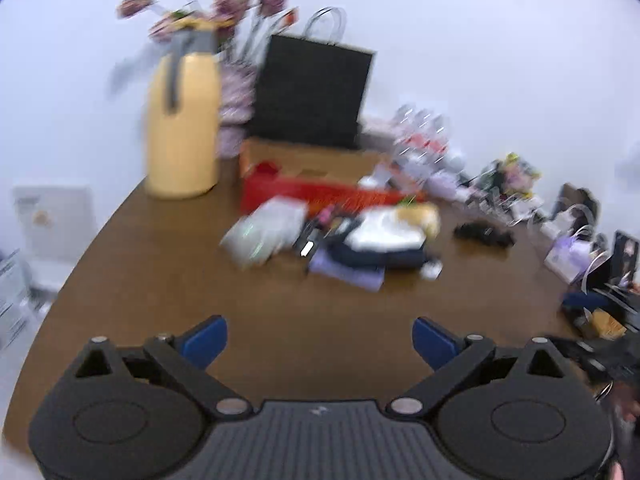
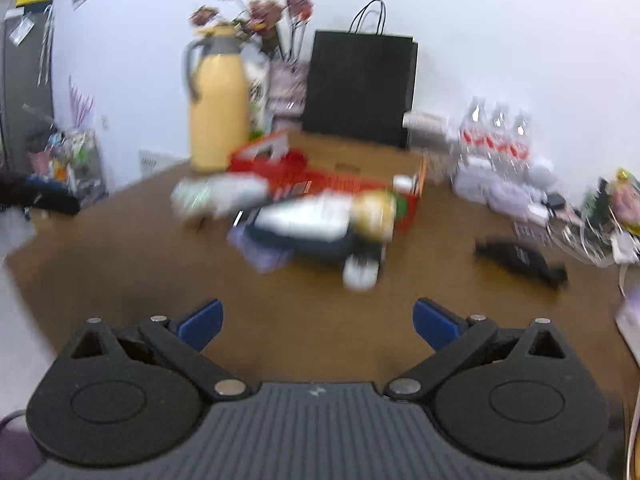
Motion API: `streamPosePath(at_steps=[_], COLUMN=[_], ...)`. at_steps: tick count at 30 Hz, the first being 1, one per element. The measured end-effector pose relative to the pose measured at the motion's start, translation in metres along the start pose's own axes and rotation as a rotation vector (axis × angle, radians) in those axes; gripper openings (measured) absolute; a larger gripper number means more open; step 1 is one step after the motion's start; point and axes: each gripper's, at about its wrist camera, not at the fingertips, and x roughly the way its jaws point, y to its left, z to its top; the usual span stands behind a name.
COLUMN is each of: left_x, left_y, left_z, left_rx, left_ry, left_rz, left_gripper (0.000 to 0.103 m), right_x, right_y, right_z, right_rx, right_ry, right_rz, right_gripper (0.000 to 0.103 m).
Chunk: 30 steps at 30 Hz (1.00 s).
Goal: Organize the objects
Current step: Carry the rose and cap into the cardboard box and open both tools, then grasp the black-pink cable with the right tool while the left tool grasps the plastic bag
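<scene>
Left gripper (image 1: pixel 320 340) fingers spread wide, nothing between them, bare counter (image 1: pixel 160 280) underneath. Beyond them, left to right: yellow thermos (image 1: pixel 182 128), red basket (image 1: pixel 296 188) with blurred contents, black paper bag (image 1: pixel 312 92) behind. The object pile (image 1: pixel 360 240) lies just ahead. Right gripper (image 2: pixel 318 324) fingers likewise apart and empty.

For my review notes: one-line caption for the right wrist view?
Open right hand-held gripper above brown table, facing cluttered pile, yellow flask, black bag.
</scene>
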Motion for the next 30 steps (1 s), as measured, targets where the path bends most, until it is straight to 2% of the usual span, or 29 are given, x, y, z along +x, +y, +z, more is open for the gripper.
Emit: streamPosePath(at_steps=[3,6,9,13,19,23,26,29,30], left_x=[-0.012,-0.017,-0.016,0.005,0.06,0.116,0.161,0.198,0.205], left_y=[0.0,-0.002,0.0,0.004,0.02,0.023,0.032,0.042,0.045], left_z=[-0.008,-0.003,-0.003,-0.004,0.016,0.042,0.062,0.077,0.079], left_rx=[0.003,0.038,0.037,0.038,0.072,0.152,0.129,0.109,0.101], left_ry=[0.022,-0.017,-0.036,-0.002,0.022,-0.015,-0.017,0.033,0.05], left_rz=[0.027,0.054,0.057,0.094,0.12,0.146,0.154,0.161,0.157], left_gripper=[0.099,0.099,0.099,0.099,0.099,0.099,0.099,0.09,0.083], right_x=[-0.034,-0.05,-0.047,-0.029,0.023,0.078,0.125,0.186,0.202], right_y=[0.009,0.009,0.013,0.018,0.012,0.009,0.015,0.022,0.024], right_z=[-0.028,-0.027,-0.022,-0.018,0.012,0.05,0.08,0.107,0.112], right_rx=[-0.009,-0.004,-0.016,-0.003,0.038,0.099,0.103,0.053,0.043], right_ry=[0.034,0.038,0.027,0.023,0.006,-0.035,-0.063,-0.031,-0.018], right_rz=[-0.007,-0.043,-0.053,-0.034,-0.047,-0.043,-0.027,-0.011,-0.003], right_gripper=[0.103,0.103,0.103,0.103,0.103,0.103,0.103,0.089,0.083])
